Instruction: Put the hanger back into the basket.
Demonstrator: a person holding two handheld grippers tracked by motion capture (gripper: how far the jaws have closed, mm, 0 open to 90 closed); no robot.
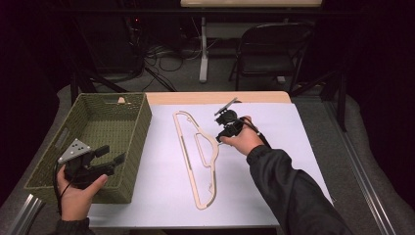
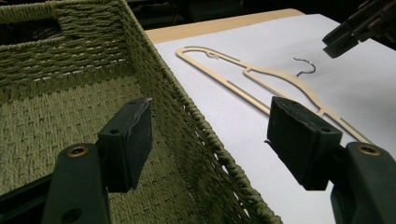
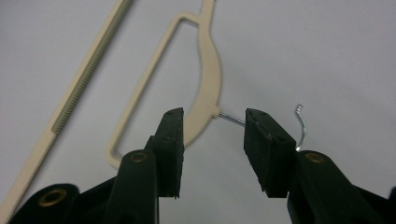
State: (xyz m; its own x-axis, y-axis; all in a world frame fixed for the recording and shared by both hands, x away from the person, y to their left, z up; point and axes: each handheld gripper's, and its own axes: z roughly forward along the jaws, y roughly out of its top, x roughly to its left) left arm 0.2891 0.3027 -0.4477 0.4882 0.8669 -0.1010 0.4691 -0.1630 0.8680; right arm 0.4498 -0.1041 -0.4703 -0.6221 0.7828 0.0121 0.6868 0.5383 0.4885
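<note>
1. Nearest the lens: right gripper (image 3: 212,140) with jaws apart, straddling the neck of the hanger (image 3: 208,74), nothing pinched yet. Pads to either side of the spot where the wire hook (image 3: 301,126) leaves the cream body.
2. Hanger lying flat on the white sheet (image 1: 274,147), just below and ahead of the right gripper (image 1: 224,131); long bar off to the jaws' left, hook curling away to their right and partly hidden behind the right pad.
3. Lower a touch more, so both pads sit level with the flat neck rather than above it; too high, and likely only the thin wire gets caught and twists.
4. Centre before closing: neck midway between the pads, equal gap each side, so no sideways shove on the hanger.
5. Close slowly and squarely on the cream neck, not on the hook; flat stock probably grips better than round wire.
6. Lift straight up first, then carry; long body likely to swing and droop at the far end.
7. Left gripper (image 2: 210,140), jaws wide apart and empty, held over the near rim of the green woven basket (image 2: 70,93); keep it clear of the basket mouth, or ready to steady the hanger's free end.
</note>
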